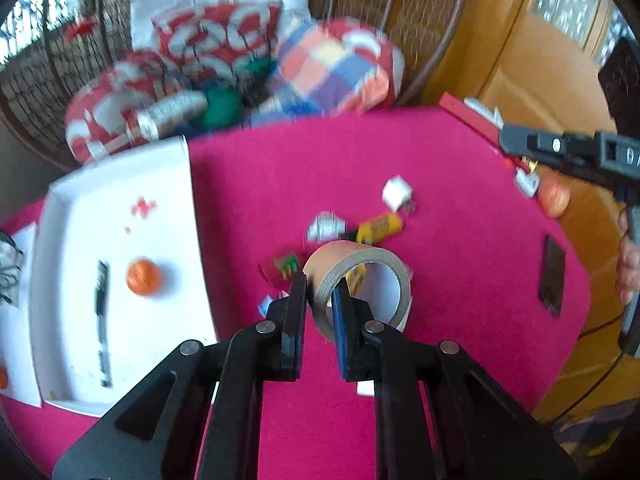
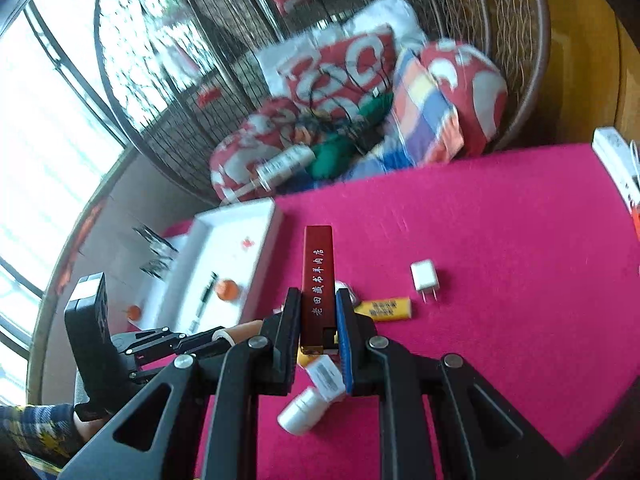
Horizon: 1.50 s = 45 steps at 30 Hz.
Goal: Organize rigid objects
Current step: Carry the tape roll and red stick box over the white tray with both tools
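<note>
In the left wrist view my left gripper [image 1: 320,288] is shut on the wall of a brown tape roll [image 1: 352,260], held above the pink cloth [image 1: 460,240]. My right gripper [image 2: 318,296] is shut on a long dark red box [image 2: 318,264] with white lettering, also held off the cloth. The white tray [image 1: 120,332] at the left holds a black pen [image 1: 102,320] and an orange ball [image 1: 143,277]. On the cloth lie a white charger plug [image 2: 425,278], a yellow packet [image 2: 386,308] and a white bottle [image 2: 304,408]. The right gripper [image 1: 506,144] also shows at the left view's right edge.
Patterned cushions [image 1: 336,64] and a silver can [image 1: 168,114] fill a wicker chair behind the table. A black flat object [image 1: 554,276] lies near the cloth's right edge, with another orange ball [image 1: 554,196] beyond it. A white box [image 2: 616,160] sits at the far right.
</note>
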Available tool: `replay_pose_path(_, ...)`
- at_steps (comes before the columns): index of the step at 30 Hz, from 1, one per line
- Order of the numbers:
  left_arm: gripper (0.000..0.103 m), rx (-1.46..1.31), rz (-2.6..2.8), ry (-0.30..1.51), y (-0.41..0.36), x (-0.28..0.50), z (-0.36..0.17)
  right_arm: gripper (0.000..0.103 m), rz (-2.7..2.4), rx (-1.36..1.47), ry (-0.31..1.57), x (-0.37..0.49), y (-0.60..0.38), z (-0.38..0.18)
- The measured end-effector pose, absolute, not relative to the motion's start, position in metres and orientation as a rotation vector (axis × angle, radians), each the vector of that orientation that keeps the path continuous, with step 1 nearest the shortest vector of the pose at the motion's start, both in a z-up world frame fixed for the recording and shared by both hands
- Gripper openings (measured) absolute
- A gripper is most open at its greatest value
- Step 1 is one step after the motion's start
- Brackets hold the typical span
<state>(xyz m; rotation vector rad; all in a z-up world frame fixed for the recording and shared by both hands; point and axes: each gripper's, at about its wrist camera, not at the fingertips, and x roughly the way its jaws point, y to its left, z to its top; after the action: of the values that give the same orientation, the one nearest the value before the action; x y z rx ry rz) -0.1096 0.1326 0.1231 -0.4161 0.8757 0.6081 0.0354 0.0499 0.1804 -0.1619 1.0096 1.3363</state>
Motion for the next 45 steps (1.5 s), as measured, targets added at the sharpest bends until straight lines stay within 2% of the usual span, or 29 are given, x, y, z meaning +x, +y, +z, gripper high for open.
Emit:
replay_pose_path(6,0.011,-0.365,0.679,0.662,0.133,-0.130,0.199,0.015,1.403,-0.070,0.867,0.029,0.039,0.235)
replay_pose_path(13,0.011,-0.352,0.771,0.497,0.143,-0.171,0.256,0.015,1.479,0.015,0.740,0.018,0.035,0.286)
replay_pose_path(34,0.011,-0.275,0.929,0.311,0.160,-0.270,0.327,0.015,1.614,0.125,0.539,-0.029,0.046,0.354)
replay_pose_path(45,0.011,-0.246,0.933,0.272,0.172,-0.309,0.343,0.015,1.674,0.146,0.525,-0.063,0.072,0.362)
